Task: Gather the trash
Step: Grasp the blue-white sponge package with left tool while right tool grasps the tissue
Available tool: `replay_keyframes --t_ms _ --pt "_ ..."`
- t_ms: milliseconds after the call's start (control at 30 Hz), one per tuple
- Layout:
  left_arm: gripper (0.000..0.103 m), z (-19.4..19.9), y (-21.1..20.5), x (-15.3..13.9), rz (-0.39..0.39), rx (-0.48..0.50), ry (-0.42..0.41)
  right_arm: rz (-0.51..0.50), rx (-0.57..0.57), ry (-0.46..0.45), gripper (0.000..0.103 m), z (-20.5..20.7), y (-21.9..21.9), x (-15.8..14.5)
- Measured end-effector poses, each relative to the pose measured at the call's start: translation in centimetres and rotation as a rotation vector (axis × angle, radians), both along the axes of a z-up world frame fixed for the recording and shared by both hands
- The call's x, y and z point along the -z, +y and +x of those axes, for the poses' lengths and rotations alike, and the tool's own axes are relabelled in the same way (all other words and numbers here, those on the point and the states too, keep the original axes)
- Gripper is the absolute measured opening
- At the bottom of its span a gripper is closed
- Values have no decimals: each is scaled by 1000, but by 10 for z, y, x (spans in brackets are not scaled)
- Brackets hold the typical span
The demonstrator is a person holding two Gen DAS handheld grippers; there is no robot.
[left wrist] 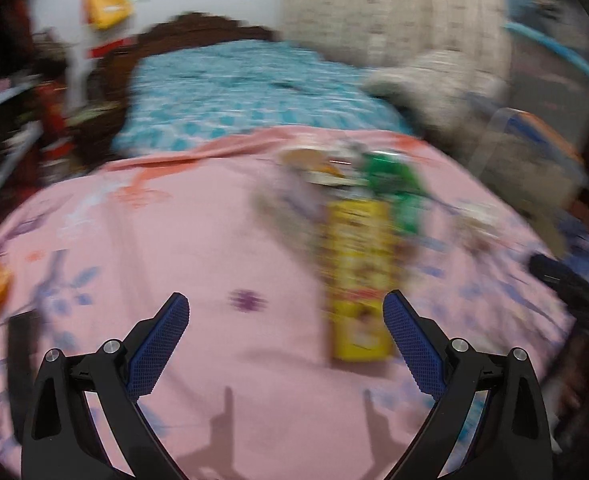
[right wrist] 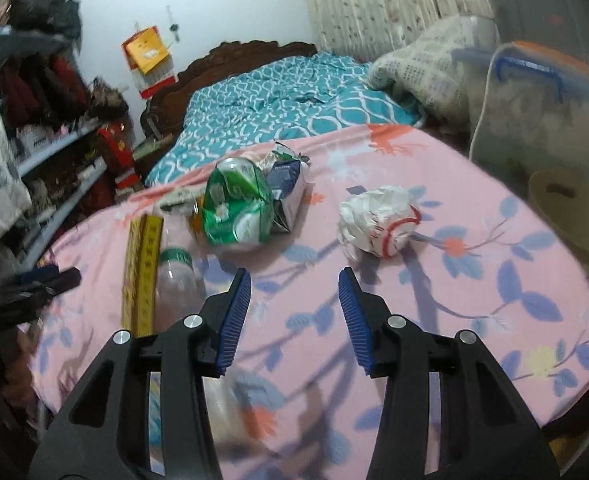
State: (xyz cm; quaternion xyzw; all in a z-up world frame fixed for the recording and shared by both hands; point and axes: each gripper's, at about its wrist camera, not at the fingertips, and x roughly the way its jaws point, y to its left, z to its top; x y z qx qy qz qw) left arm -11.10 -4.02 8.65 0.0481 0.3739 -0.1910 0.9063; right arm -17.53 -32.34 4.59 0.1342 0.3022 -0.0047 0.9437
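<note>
Left wrist, blurred: left gripper point(left wrist: 286, 308) fingers wide apart, nothing between. One long yellow printed carton point(left wrist: 358, 276) at 1 o'clock on pink floral bedsheet point(left wrist: 182, 232); one crushed green can point(left wrist: 394, 188) beyond.

Right wrist: right gripper point(right wrist: 294, 280) fingers part-way apart, empty. One green can point(right wrist: 236, 208) at 11, one crumpled white paper ball point(right wrist: 378, 220) at 1, one clear plastic bottle with green cap point(right wrist: 176, 276) at 9, one blue-white carton point(right wrist: 288, 188), one yellow carton point(right wrist: 142, 268).

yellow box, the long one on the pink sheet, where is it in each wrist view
Left wrist: the yellow box lies right of centre, running up from beside the left gripper's right fingertip.
Right wrist: yellow box lies at left, beside a clear bottle.
Shared landmark: the crushed green can beyond the box's far end.
</note>
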Motion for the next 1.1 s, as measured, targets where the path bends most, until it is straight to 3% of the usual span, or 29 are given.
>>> replay_keyframes --t_ms 133,300,500,600,667,800,867,1033,1100 --pt "81 -20 -33 0 -16 217 15 8 50 19 48 -8 -18 4" --pt "83 -36 -84 16 20 449 102 72 106 31 50 -16 -42 10" --pt "87 -55 -133 52 198 578 117 94 128 35 50 -24 -52 15" --pt "85 -62 -146 68 282 606 110 108 134 41 51 -26 -56 20" --pt "65 -57 -150 76 309 616 129 114 136 46 52 -25 -59 23" --pt "62 -50 -146 69 282 593 96 92 138 62 52 -15 -65 26" --pt "62 -42 -148 61 268 563 84 85 130 79 58 -2 -72 25" --pt "62 -14 -153 38 181 472 90 38 29 138 90 54 -84 25" --pt "62 -4 -155 29 148 439 98 -3 -9 187 91 85 -88 32"
